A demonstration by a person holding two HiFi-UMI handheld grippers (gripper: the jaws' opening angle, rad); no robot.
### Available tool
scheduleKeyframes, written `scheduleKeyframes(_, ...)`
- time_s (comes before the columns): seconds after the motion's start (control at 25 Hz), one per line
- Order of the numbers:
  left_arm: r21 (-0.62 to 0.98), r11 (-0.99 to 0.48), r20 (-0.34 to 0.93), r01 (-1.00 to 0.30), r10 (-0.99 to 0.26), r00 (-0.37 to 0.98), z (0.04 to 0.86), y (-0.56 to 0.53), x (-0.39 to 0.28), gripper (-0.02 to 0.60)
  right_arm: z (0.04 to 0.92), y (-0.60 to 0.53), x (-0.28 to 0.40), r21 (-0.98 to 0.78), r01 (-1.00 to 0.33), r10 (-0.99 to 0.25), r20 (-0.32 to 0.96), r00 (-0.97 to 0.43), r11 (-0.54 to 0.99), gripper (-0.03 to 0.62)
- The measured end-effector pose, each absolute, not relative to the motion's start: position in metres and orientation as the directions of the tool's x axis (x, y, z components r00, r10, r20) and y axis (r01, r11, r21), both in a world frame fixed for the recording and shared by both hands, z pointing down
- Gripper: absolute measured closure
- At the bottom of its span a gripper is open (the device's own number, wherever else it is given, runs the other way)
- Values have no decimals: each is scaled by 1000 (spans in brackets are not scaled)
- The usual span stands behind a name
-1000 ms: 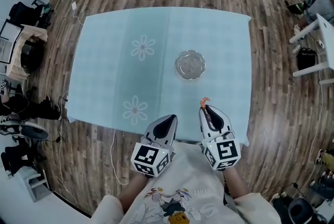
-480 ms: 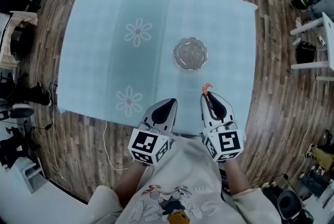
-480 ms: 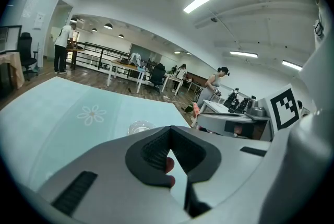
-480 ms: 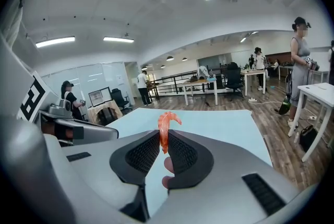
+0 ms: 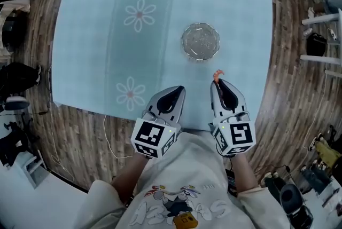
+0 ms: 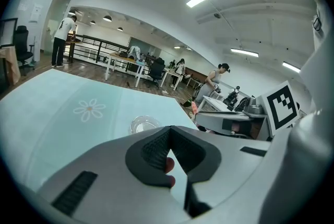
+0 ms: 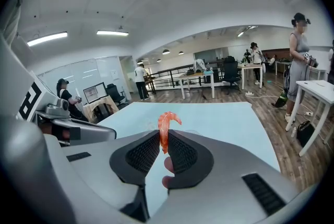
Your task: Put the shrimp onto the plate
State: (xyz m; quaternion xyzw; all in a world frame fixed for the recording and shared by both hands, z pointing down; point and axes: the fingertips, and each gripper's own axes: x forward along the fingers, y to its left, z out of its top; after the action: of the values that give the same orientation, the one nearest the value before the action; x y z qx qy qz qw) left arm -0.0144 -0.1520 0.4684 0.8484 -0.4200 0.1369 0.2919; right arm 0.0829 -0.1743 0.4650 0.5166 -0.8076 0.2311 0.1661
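Over the light-blue table's (image 5: 96, 36) near edge
Pointing forward, the right gripper (image 7: 163, 138) pinches a curled orange shrimp (image 7: 166, 125); the left gripper (image 6: 168, 133) is closed, empty.

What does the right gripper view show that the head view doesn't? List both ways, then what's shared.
Right gripper view only: how the right gripper pinches the shrimp, curled end sticking up; people in the room behind. Head view only: two flower prints and the gap between shrimp and plate. Both: the held shrimp over the blue tablecloth.
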Motion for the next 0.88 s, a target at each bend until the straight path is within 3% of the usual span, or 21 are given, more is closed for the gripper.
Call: scheduleKeyframes(0.88, 443, -448, 541, -777, -557, 630, 559, -190, -22, 574, 567, -225, 59, -229, -920, -686, 614, -390, 318, 528)
